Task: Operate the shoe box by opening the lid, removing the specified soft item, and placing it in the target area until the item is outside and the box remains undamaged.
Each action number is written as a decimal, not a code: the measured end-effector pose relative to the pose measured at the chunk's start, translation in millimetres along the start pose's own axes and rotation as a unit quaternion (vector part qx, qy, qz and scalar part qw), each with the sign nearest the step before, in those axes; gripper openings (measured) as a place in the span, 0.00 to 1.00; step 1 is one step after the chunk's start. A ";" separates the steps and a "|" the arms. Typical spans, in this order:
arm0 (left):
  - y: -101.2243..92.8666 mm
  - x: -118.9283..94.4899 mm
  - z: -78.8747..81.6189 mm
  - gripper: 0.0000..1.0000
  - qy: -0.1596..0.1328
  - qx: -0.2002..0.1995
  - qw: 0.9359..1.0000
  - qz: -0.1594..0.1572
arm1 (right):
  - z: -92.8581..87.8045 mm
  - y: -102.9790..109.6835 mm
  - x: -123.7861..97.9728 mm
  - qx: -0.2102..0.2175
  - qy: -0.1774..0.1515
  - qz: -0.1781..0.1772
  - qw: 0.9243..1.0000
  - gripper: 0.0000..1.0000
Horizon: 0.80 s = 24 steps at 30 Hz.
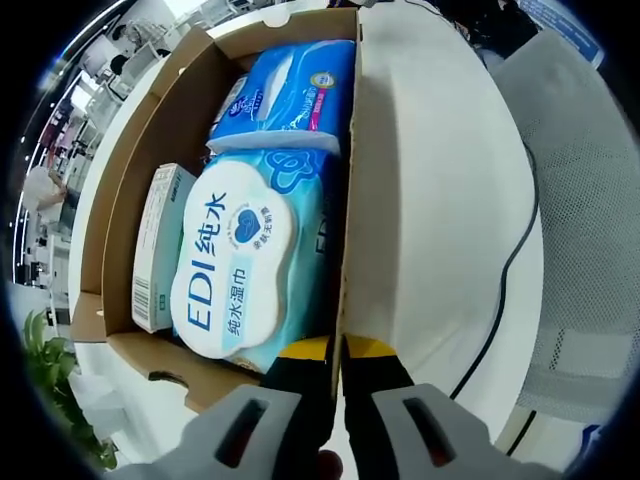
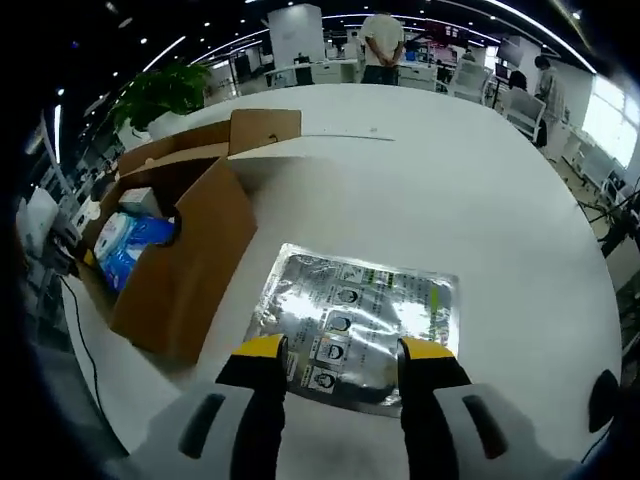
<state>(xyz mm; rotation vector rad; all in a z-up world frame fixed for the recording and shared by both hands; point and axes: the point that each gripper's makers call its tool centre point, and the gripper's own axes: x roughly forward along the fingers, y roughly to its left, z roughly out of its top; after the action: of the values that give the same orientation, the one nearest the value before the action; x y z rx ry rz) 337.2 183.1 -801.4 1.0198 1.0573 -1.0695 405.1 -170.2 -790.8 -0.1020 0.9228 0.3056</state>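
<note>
The brown cardboard shoe box (image 1: 130,200) stands open. Inside lie a white-and-blue wet-wipes pack (image 1: 240,265), a blue tissue pack (image 1: 285,95) and a slim white-green carton (image 1: 160,245). My left gripper (image 1: 338,352) is shut on the cardboard edge of the box's side panel (image 1: 347,200), with one yellow-tipped jaw on each side of it. The open box (image 2: 185,250) also sits at the left in the right gripper view. A silver foil pack (image 2: 355,320) lies flat on the white table (image 2: 450,190) beside it. My right gripper (image 2: 345,355) is open just above the pack's near edge.
A black cable (image 1: 505,275) runs over the white surface right of the box, and a white mesh chair (image 1: 590,220) lies beyond it. A potted plant (image 2: 160,95) stands behind the box. People (image 2: 382,45) and desks are far across the room.
</note>
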 end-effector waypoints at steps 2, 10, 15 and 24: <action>0.0 0.1 0.2 0.02 0.000 0.000 1.000 0.000 | -2.6 -0.9 3.1 0.005 0.006 -0.001 1.000 0.42; 0.3 -0.3 1.1 0.02 0.000 0.000 1.000 -0.001 | -7.6 0.1 8.8 -0.019 0.014 -0.003 1.000 0.41; 0.5 0.4 1.5 0.02 0.000 0.000 1.000 0.000 | -8.4 -3.4 11.1 -0.060 0.013 -0.018 0.998 0.37; 1.7 1.7 1.3 0.02 0.000 -0.001 1.000 0.004 | 2.0 -6.0 19.4 -0.056 0.002 -0.023 0.998 0.37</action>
<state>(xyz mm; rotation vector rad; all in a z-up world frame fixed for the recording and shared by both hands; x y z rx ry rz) 339.3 181.9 -802.6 1.0213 1.0527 -1.0614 419.4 -171.3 -805.3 -0.2271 0.9064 0.3156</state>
